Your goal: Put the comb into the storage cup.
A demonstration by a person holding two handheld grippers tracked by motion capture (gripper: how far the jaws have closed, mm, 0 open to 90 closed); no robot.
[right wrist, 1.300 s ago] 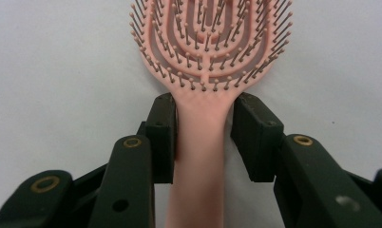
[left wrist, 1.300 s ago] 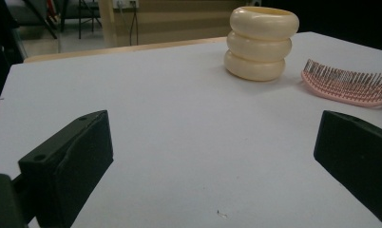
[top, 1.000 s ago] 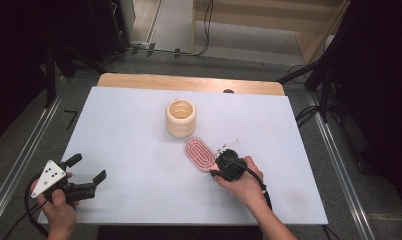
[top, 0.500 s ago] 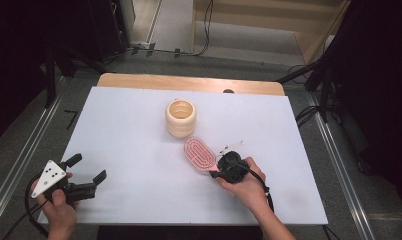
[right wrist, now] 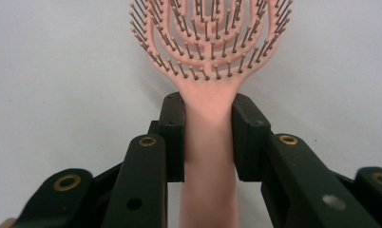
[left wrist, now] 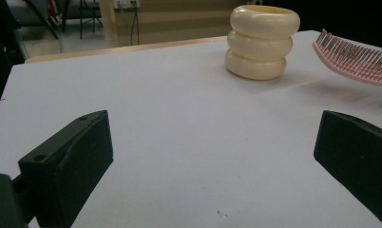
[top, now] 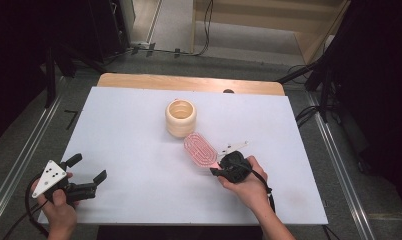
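Observation:
A pink hairbrush [top: 200, 149] points its head toward the far left, just in front of a cream ribbed cup [top: 181, 117]. My right gripper [top: 219, 167] is shut on the brush handle. In the right gripper view the hairbrush [right wrist: 210, 42] has its bristles facing the camera, and both pads of the right gripper [right wrist: 209, 137] press on the handle. In the left gripper view the hairbrush [left wrist: 355, 59] hangs a little above the table, to the right of the cup [left wrist: 262, 40]. My left gripper [top: 89, 167] rests open at the front left, and the left gripper [left wrist: 213, 147] has nothing between its jaws.
The white tabletop [top: 129, 135] has a wooden strip [top: 189, 82] along its far edge. Metal rails run along both sides of the table, and cables lie on the floor beyond it. Broad bare surface lies between the two hands.
The right hand has shifted only slightly with the hairbrush in its grip. The left gripper has stayed in place.

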